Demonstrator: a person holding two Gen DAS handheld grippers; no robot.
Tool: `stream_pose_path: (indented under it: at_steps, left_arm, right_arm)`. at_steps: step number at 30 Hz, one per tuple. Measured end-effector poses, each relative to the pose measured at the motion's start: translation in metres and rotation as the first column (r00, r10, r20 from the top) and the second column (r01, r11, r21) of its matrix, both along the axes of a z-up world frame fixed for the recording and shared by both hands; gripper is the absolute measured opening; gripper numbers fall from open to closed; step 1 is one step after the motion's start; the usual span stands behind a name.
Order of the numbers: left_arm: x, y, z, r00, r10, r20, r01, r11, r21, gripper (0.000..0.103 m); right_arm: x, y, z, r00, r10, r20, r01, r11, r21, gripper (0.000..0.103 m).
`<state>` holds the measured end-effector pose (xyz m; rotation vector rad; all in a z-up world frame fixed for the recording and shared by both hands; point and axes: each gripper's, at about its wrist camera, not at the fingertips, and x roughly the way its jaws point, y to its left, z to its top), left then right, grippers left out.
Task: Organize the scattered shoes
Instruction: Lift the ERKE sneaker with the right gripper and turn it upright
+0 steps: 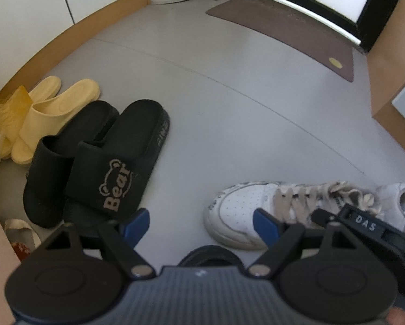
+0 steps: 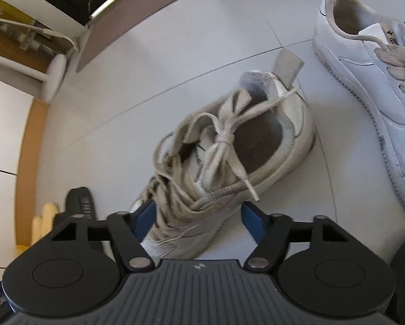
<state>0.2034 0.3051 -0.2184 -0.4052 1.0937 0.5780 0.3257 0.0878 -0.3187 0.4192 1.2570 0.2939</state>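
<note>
Straddling the laced white sneaker [image 2: 224, 159], the right gripper [image 2: 197, 216] is narrowed for pickup; contact cannot be told, while the left gripper [image 1: 199, 224] is held wide.

The white sneaker [image 2: 224, 162] has its toe hidden behind the right gripper [image 2: 197, 216], so whether the blue pads press it cannot be told. A second sneaker [image 2: 370, 81] runs off the right edge (laces included). Yellow slides [image 1: 53, 113] lie partly behind a bag [image 1: 2, 119].

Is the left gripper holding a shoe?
No, the left gripper is open over bare floor, between the black slides and white sneaker.
</note>
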Motion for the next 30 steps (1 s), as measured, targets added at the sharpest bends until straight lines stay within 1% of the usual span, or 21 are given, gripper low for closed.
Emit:
stream_pose_path:
  at_steps: [3, 6, 13, 15, 17, 19, 22, 24, 26, 27, 28, 29, 30]
  left_arm:
    - [0.001, 0.004, -0.004, 1.0, 0.02, -0.004, -0.02, 1.0, -0.011, 0.085]
    - [0.002, 0.004, -0.005, 1.0, 0.024, -0.007, -0.024, 1.0, -0.016, 0.085]
    - [0.011, -0.003, -0.01, 1.0, -0.012, -0.019, 0.012, 1.0, -0.002, 0.085]
    - [0.012, -0.004, -0.013, 1.0, -0.023, -0.022, 0.023, 1.0, -0.006, 0.085]
    - [0.012, -0.003, -0.016, 0.999, -0.025, -0.033, 0.025, 1.0, -0.001, 0.085]
    - [0.012, 0.0, -0.018, 0.999, -0.02, -0.043, 0.02, 1.0, 0.003, 0.085]
    - [0.011, 0.006, -0.017, 0.999, 0.012, -0.034, -0.013, 1.0, -0.007, 0.085]
    - [0.011, 0.007, -0.017, 0.999, 0.021, -0.032, -0.021, 1.0, -0.005, 0.085]
    - [0.011, 0.003, -0.018, 0.999, -0.004, -0.038, 0.004, 1.0, 0.01, 0.085]
    - [0.011, 0.002, -0.018, 0.999, -0.014, -0.044, 0.015, 1.0, 0.017, 0.085]
    - [0.011, 0.001, -0.019, 0.999, -0.024, -0.049, 0.025, 0.999, 0.023, 0.085]
    - [0.01, 0.002, -0.018, 0.998, -0.027, -0.052, 0.028, 0.999, 0.026, 0.085]
    - [0.01, 0.002, -0.018, 0.998, -0.029, -0.055, 0.031, 0.999, 0.03, 0.085]
  right_arm:
    - [0.005, -0.001, 0.001, 1.0, 0.019, 0.022, -0.019, 1.0, 0.002, 0.055]
    - [0.015, -0.001, 0.005, 0.996, 0.055, 0.066, -0.054, 0.998, -0.022, 0.052]
    - [0.035, 0.0, 0.013, 0.983, 0.108, 0.146, -0.099, 0.992, -0.073, 0.043]
    - [0.04, 0.001, 0.018, 0.968, 0.171, 0.186, -0.148, 0.98, -0.13, 0.041]
    - [0.042, 0.005, 0.023, 0.947, 0.243, 0.211, -0.201, 0.959, -0.202, 0.037]
    - [0.045, 0.009, 0.028, 0.928, 0.296, 0.227, -0.237, 0.938, -0.253, 0.034]
    - [0.045, 0.01, 0.032, 0.915, 0.322, 0.243, -0.247, 0.923, -0.296, 0.031]
    - [0.044, 0.008, 0.036, 0.904, 0.342, 0.258, -0.251, 0.911, -0.326, 0.031]
    - [0.045, 0.006, 0.042, 0.902, 0.336, 0.271, -0.249, 0.917, -0.311, 0.033]
    - [0.046, 0.005, 0.046, 0.904, 0.326, 0.277, -0.247, 0.927, -0.284, 0.036]
    - [0.047, 0.007, 0.046, 0.905, 0.323, 0.276, -0.247, 0.929, -0.276, 0.047]
    - [0.048, 0.006, 0.048, 0.911, 0.314, 0.268, -0.252, 0.937, -0.243, 0.062]
    - [0.045, 0.007, 0.048, 0.91, 0.319, 0.266, -0.261, 0.938, -0.229, 0.07]
